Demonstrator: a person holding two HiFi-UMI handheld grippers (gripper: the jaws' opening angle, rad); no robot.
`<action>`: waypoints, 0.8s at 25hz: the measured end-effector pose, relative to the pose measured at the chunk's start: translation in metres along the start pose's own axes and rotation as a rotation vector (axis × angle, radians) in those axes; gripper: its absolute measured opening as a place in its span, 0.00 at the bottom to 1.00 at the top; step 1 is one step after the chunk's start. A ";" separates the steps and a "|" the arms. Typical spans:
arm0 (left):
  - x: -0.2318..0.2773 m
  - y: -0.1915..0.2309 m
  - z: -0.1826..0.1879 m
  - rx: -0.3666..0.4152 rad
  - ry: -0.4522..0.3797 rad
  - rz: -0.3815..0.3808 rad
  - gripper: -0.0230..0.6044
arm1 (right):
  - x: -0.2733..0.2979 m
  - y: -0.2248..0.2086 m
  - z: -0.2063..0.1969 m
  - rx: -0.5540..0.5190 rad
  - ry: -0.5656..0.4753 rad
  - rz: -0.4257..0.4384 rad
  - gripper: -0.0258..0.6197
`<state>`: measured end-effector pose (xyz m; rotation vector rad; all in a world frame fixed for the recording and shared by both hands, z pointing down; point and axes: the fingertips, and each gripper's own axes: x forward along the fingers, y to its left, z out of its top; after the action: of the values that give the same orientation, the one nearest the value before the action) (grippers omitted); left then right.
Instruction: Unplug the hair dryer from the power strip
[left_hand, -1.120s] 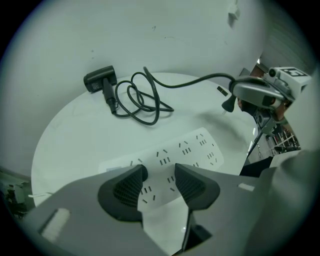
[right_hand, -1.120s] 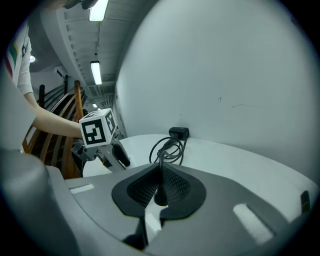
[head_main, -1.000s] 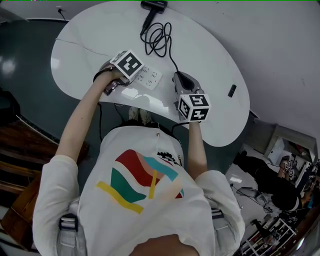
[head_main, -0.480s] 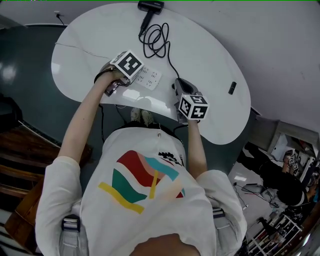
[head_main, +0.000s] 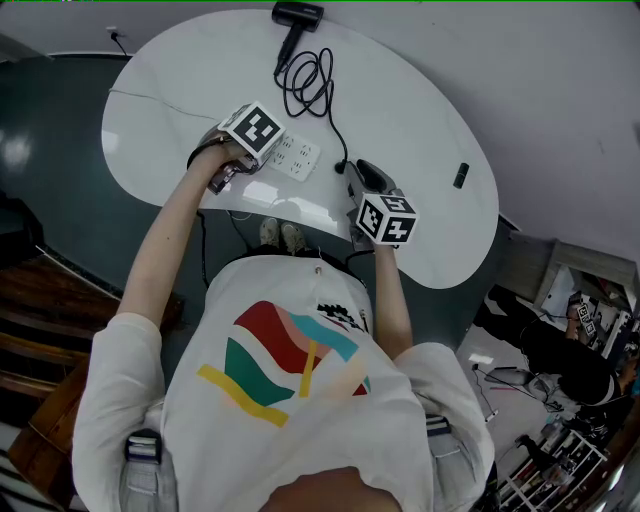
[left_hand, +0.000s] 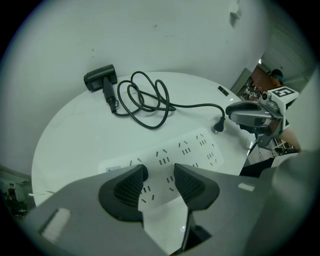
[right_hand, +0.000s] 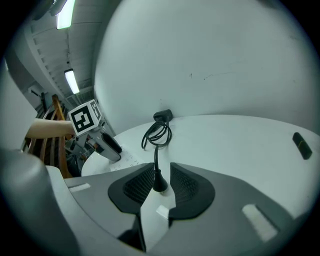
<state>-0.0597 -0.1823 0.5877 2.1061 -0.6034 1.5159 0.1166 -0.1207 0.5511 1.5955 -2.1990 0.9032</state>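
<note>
1. White table (head_main: 420, 110) carries the strip (head_main: 298, 157) left of centre in the head view. The dryer (head_main: 298, 14) lies at the top edge, and its cord (head_main: 312, 80) is coiled between the two.
2. Task status: the plug (right_hand: 159, 184) is out of the strip. Every socket visible in the left gripper view is empty, and the plug sits clear of the strip's right end, not touching it. The unplugging itself appears done. What is judged left is to set the plug down and let go.
3. Right gripper (right_hand: 161, 172): jaws drawn nearly together, clamping the plug body near their tips. The cord runs away from them toward the dryer at upper centre.
4. Left gripper (left_hand: 159, 172): jaws parted by a moderate gap and gripping nothing. They stand over the near end of the strip, which is wider than the gap. Whether they press on it cannot be told.
5. Pose: both forearms reach forward over the table's near edge. The left angles toward the upper left and the right runs straight up the centre. The grippers are near each other but apart, with the strip between them.
</note>
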 end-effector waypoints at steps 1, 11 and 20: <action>-0.001 0.003 -0.001 0.000 0.003 0.013 0.32 | -0.001 0.001 0.001 0.001 -0.002 0.003 0.20; -0.004 0.008 -0.006 -0.035 -0.038 0.027 0.40 | -0.012 0.011 0.033 0.018 -0.086 0.004 0.18; -0.080 -0.009 0.058 -0.108 -0.449 0.052 0.40 | -0.037 0.051 0.131 -0.121 -0.269 0.015 0.19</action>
<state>-0.0347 -0.2045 0.4948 2.3715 -0.8806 1.0061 0.1000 -0.1653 0.4141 1.7306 -2.3943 0.5739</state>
